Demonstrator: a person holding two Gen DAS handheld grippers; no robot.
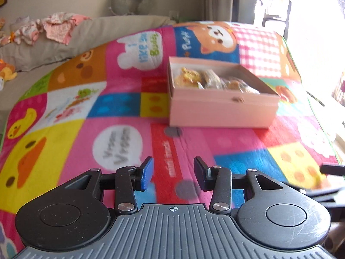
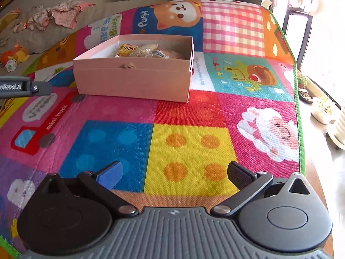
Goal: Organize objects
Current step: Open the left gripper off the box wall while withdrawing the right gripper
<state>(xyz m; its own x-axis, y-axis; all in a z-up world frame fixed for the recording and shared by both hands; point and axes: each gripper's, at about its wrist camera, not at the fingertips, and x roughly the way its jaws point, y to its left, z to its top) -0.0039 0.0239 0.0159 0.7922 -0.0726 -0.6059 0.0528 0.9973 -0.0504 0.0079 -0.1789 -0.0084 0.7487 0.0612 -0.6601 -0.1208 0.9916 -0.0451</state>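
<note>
A bright patchwork play mat (image 2: 189, 157) printed with cartoon animals covered the floor of a sunlit room. Nearest the cameras, both tools hung low over bare mat: the left gripper (image 1: 173, 173) had its jaws parted with nothing between them, and the right gripper (image 2: 174, 176) stood spread wide, likewise empty. Neither touched anything, which suggested both had let go and were free for the next pick. Farther off, at about twelve o'clock in the right wrist view and one o'clock in the left, sat the open pink cardboard box (image 2: 133, 79), lidless so things could be dropped in. Wrapped snack packets (image 2: 140, 50) already lay inside. Beyond, at eleven o'clock, crumpled pink clothes (image 2: 62, 10) lay on grey bedding.
</note>
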